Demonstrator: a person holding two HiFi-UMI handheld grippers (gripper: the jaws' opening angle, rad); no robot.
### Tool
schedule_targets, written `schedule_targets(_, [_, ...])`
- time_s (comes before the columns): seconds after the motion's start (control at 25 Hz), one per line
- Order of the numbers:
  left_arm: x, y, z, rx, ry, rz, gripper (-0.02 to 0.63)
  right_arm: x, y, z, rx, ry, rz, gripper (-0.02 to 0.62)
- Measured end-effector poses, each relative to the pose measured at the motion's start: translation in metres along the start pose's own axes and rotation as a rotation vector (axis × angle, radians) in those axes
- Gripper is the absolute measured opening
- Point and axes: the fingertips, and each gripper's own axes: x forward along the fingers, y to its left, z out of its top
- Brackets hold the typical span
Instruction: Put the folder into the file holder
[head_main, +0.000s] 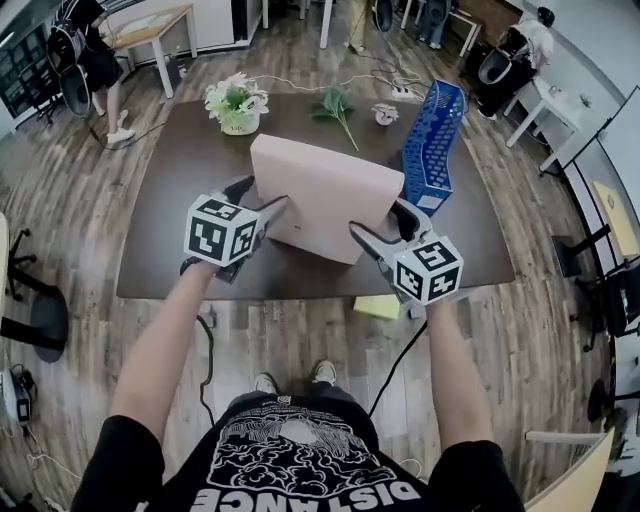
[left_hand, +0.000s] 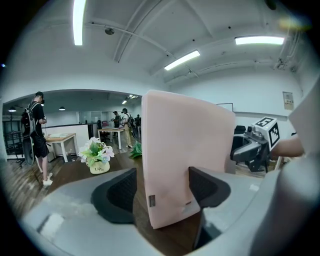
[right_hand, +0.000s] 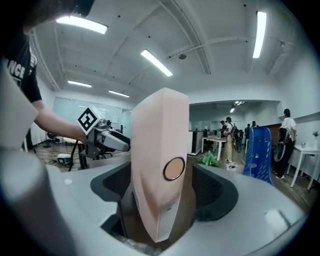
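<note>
From the head view, the folder (head_main: 325, 195) stands upright over the bench (head_main: 180, 170), its long edge spanning left gripper (head_main: 262, 200) to right gripper (head_main: 388, 228). The file holder (head_main: 432, 140) lies beyond the right one (the nearer hand). Left gripper view: fingers (left_hand: 120, 192) clamp the folder (left_hand: 185, 160). Right gripper view: fingers (right_hand: 215, 192) apart, folder (right_hand: 157, 165) loose between.

Plain pale pink folder (head_main: 325, 195) with a coppery round disc (right_hand: 174, 168) on its edge. Blue file holder (head_main: 432, 145), patterned with small holes. Dark brown table (head_main: 170, 180). Black-and-white square markers on left gripper (head_main: 258, 197) and right gripper (head_main: 385, 225); grey jaws, black pads (left_hand: 117, 192). White flowers (head_main: 236, 97), green leaves, cream pot (head_main: 240, 122).
</note>
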Motion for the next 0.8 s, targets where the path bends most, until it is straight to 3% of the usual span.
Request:
schedule_targets(0.4, [-0.001,0.007,-0.005,-0.04,-0.001,0.088,0.33,0.028,0.02,-0.004,-0.014,0.052,0.324,0.387])
schedule_targets(0.8, [0.003,0.01,-0.005,-0.066,0.008,0.159,0.33,0.047,0.026,-0.019,-0.061,0.055,0.445,0.362])
